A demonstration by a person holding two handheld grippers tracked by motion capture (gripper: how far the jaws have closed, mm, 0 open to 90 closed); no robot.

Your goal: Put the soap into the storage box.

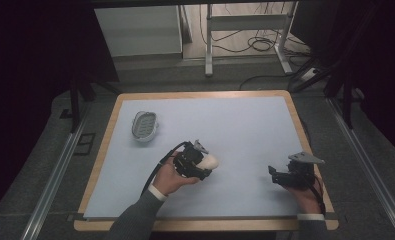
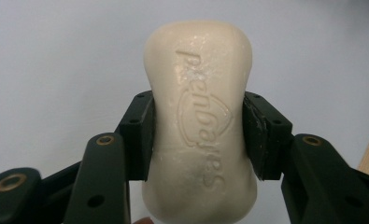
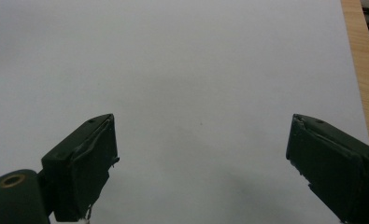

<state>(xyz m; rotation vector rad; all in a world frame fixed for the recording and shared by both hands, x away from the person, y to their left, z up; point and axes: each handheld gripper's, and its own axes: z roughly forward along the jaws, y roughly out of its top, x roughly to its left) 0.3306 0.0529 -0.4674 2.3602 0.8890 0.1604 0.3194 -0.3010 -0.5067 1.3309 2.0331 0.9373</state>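
Note:
A cream bar of soap (image 2: 198, 126) with embossed lettering sits between the two black jaws of my left gripper (image 2: 198, 135), whose pads press on both of its long sides. In the high view that left gripper (image 1: 205, 164) is a little left of the table's middle, with the soap (image 1: 210, 161) sticking out toward the right. My right gripper (image 1: 273, 173) is near the front right of the mat, and in the right gripper view its jaws (image 3: 201, 154) stand wide apart with only the mat between them. A grey soap dish (image 1: 144, 125) lies at the back left.
A pale blue mat (image 1: 245, 130) covers the wooden table (image 1: 205, 94), whose edge shows around it. Behind the table are a white cabinet (image 1: 137, 30), metal frame legs (image 1: 208, 45) and loose cables (image 1: 257, 45) on the floor.

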